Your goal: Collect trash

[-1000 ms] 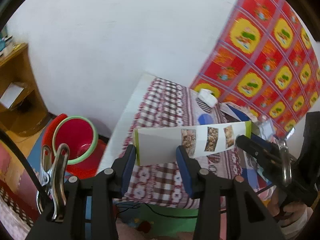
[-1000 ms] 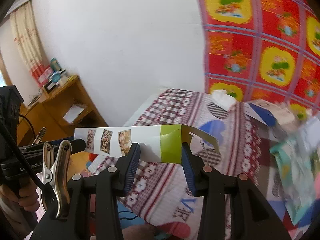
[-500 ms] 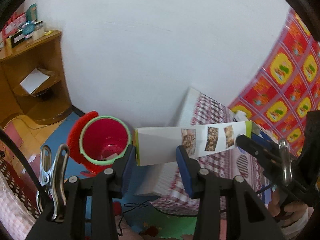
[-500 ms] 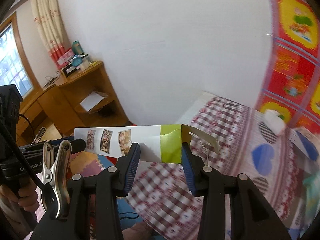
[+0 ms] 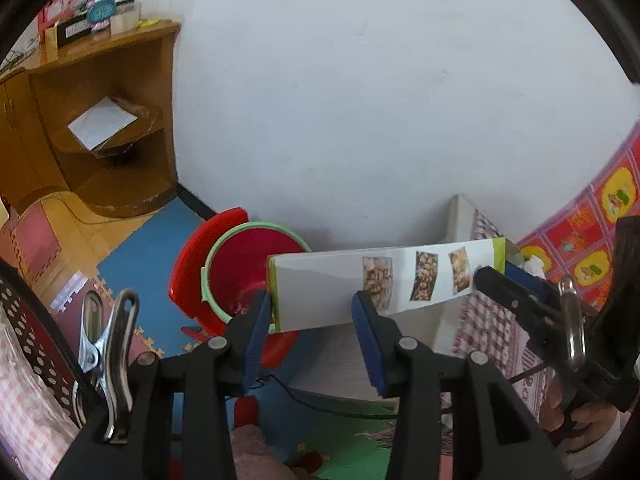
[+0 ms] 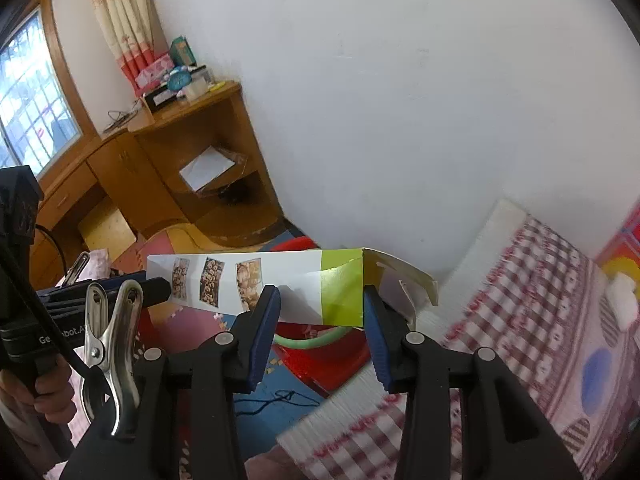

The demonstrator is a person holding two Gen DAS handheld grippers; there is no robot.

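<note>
Left claw (image 5: 310, 316) and right claw (image 6: 320, 312) each clamp one end of a long white carton (image 5: 384, 284), jaws about half spread with the blue pads pressed to its sides; the carton hangs level in the air between them, off the table. Behind: white wall (image 5: 360, 100), wooden corner shelf (image 5: 100, 120), table with checked cloth (image 6: 540, 320) at right. Below the carton's left end, a red bin with a green rim (image 5: 240, 264) sits on the blue floor mat (image 5: 140, 248); the carton's green end (image 6: 342, 288) has a torn-open flap.
</note>
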